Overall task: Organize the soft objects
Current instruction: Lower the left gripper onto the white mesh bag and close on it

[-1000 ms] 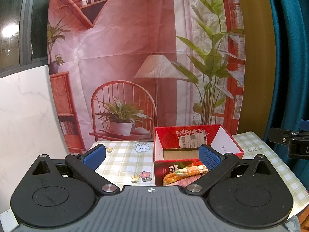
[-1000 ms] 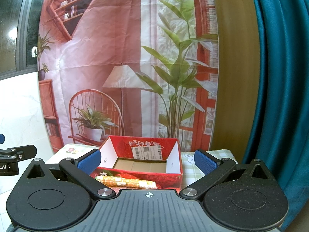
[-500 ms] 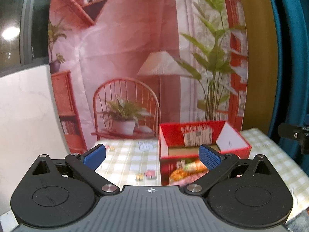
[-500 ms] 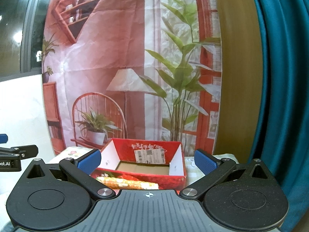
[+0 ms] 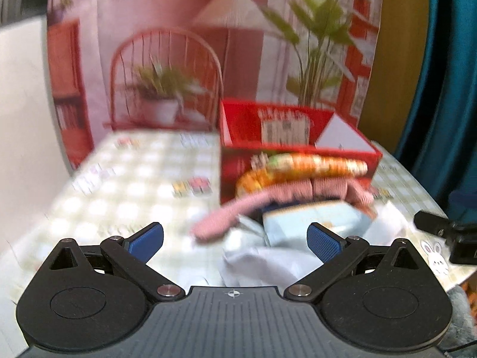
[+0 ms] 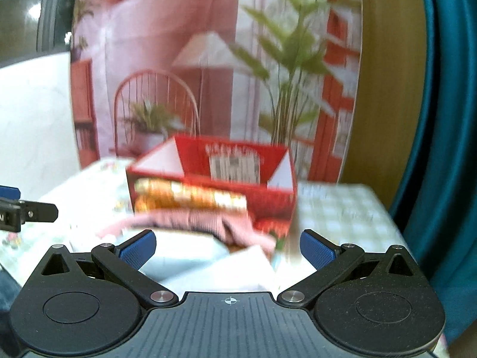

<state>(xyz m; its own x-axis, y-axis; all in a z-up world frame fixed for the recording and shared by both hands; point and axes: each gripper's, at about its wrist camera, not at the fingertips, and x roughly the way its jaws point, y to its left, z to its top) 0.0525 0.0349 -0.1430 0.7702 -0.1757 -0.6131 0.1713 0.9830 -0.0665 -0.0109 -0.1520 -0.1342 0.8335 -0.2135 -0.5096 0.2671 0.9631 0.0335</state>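
Both shots are pretty blurry. Biggest thing is the counter (image 5: 125, 185) with its checked cloth, and a red box (image 5: 298, 149) sits open on it toward the back. Right in front of the box there's a pile of soft stuff: an orange patterned roll (image 5: 304, 168) on top touching the box front, a pink ribbed cloth (image 5: 268, 200) under it, then pale blue fabric (image 5: 316, 217) and white fabric (image 5: 262, 259) nearest. Left tongs (image 5: 235, 241) are spread wide, holding nothing. Right tongs (image 6: 228, 246) are the same, spread over the pile.
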